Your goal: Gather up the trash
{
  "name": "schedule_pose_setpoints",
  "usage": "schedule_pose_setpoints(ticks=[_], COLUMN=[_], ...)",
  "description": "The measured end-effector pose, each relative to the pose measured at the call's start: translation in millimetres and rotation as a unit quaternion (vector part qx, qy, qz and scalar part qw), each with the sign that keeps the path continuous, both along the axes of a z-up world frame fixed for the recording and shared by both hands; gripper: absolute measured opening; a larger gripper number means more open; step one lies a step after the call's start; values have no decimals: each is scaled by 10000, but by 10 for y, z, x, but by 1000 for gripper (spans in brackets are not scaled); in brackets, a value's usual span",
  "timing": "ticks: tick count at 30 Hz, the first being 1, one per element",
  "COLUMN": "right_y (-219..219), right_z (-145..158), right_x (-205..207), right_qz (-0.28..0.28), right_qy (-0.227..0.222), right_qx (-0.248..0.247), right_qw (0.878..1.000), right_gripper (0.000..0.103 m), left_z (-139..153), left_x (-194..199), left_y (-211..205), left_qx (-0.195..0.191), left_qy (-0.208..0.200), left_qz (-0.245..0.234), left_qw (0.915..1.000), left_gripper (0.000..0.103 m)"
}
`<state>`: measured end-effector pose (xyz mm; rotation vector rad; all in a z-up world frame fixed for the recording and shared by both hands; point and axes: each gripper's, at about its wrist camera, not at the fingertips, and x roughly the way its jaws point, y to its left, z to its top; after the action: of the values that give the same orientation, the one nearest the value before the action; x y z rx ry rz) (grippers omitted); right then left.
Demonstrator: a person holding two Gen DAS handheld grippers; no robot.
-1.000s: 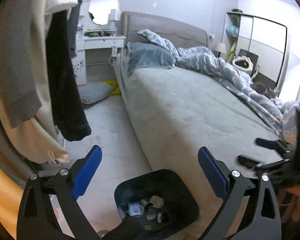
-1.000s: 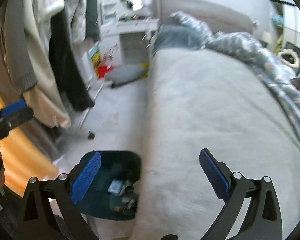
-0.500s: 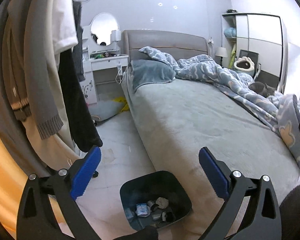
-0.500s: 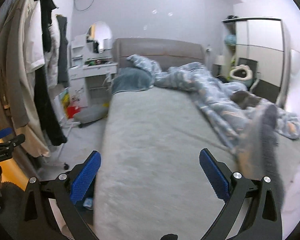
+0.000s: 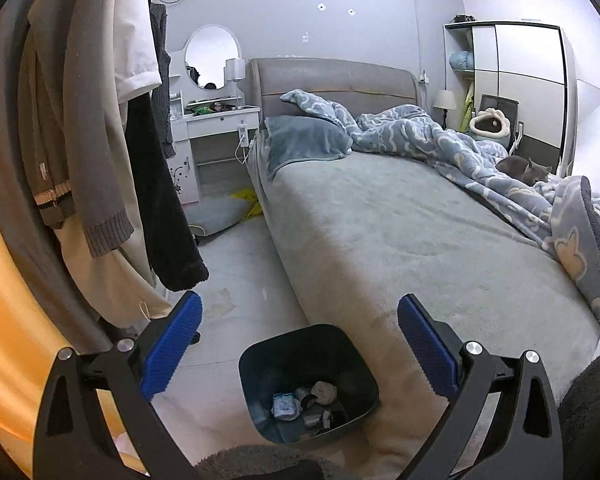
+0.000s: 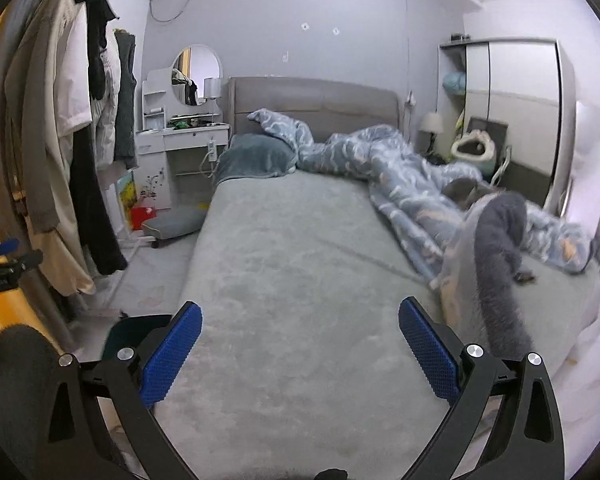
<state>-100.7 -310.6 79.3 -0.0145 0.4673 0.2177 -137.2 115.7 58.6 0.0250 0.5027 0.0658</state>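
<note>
holding your left claw [image 5: 300, 336] spread wide and empty, you hover above the dark trash bin [image 5: 309, 382] on the floor against the bed [image 5: 400, 232], with wrappers and scraps [image 5: 304, 402] at its bottom. your right claw [image 6: 300, 346] gapes empty over the grey bedspread; beyond lies the rumpled blue duvet [image 6: 400, 176].

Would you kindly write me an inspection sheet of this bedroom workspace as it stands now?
Surface: grey bed, sheet bare in front; pale floor.
Job's things: dark bin beside the bed, holding wrappers and crumpled trash.
Clutter: rumpled blue duvet; grey cat on it; floor cushion.
Grippers: left gripper open, empty; right gripper open, empty.
Cables: white charger lead at the dressing table.
Surroundings: hanging clothes, wardrobe.
</note>
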Motion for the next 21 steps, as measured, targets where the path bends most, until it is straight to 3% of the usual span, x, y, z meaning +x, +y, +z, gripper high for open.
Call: schedule_pose_setpoints(ticks=[9,21], right_y=[-23,33], right_z=[13,-17], right_x=[-62,5], right_qz=[262,288], right_qy=[39,245], right_qx=[276,161], right_qw=[9993,9992], right_gripper=[100,100], left_z=[-35,-51], left_x=[6,-5], left_y=[116,68], left_qx=[-342,-299], left_qy=[111,82], left_qz=[43,-68], left_qw=[9993,9995], left_gripper=[100,100])
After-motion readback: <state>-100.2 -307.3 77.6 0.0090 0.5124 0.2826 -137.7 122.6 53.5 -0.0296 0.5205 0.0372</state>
